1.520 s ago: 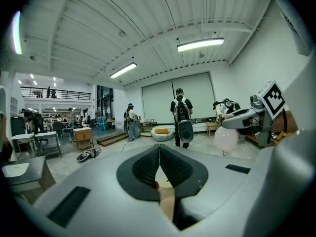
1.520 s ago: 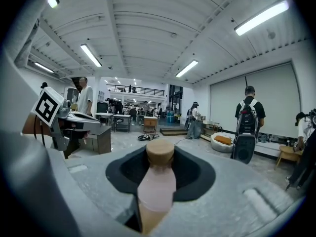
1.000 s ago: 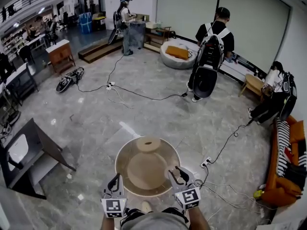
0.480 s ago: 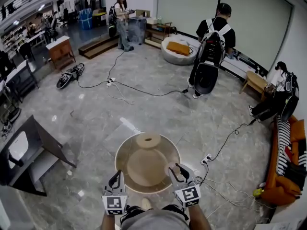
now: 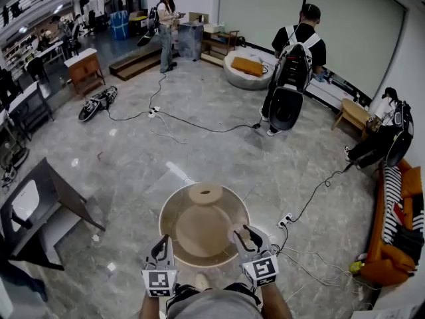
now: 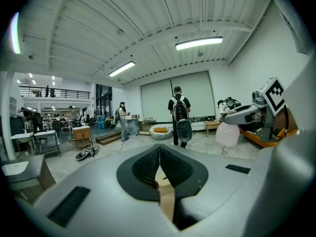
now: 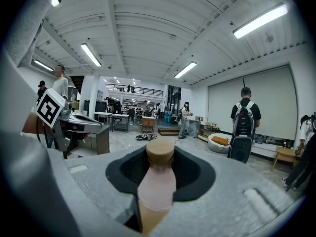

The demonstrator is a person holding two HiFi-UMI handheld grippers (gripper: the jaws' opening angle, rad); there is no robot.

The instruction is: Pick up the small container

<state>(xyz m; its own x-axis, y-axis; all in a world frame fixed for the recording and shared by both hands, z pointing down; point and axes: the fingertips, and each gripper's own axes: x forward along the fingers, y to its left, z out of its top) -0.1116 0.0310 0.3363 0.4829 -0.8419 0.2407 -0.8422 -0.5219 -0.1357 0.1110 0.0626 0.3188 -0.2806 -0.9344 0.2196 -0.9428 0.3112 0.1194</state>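
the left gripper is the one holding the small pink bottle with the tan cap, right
Not the left. The right gripper is the one holding the small pink bottle with the tan cap; the right gripper view shows it between those jaws. In the left gripper view, the left gripper has its jaws together on nothing.

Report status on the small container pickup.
Left gripper shut, empty. Right gripper shut on the small container, tan cap pointing forward. Both over the round table's near edge; nothing in the way.
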